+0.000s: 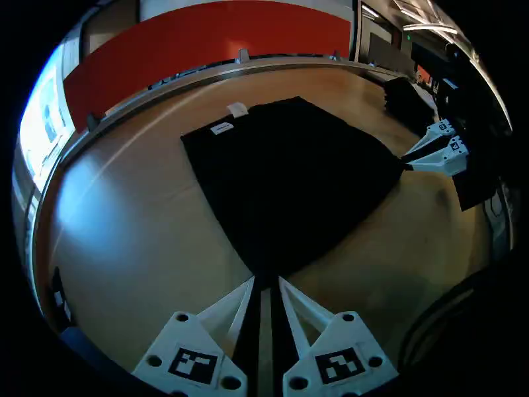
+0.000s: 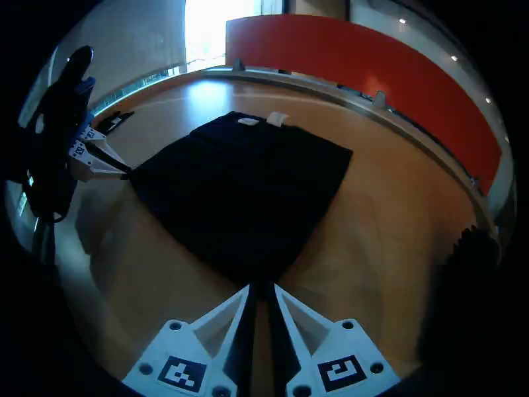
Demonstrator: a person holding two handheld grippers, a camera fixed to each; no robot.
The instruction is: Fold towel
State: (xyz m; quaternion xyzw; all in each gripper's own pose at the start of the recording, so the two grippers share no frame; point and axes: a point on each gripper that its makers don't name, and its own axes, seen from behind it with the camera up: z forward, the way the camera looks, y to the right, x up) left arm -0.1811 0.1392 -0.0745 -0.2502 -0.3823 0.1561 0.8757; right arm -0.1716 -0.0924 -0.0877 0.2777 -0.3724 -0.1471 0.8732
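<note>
Two corners of the towel are gripped and nothing is lifted, so I judge the fold to be at its very start. Largest in sight is the wooden table (image 1: 132, 218), with a red wall panel (image 1: 198, 46) running behind its far edge. On the table the black towel (image 1: 284, 178) lies spread flat near the middle, a rough four-sided sheet with no raised edge; whether it has been doubled once is hard to tell from its dark surface. The left gripper (image 1: 266, 281) has its fingers drawn narrow, pinching the near corner of the cloth where it meets the table. The right gripper (image 1: 406, 161) is likewise closed tight on the neighbouring corner, off to the side. Smallest are two white labels (image 1: 222, 128) at the far edge, which probably mark the hem the near edge has to reach. What is left, by my reading, is the whole move: raise both held corners together, carry them across to the far edge, lay them down square and let go.
</note>
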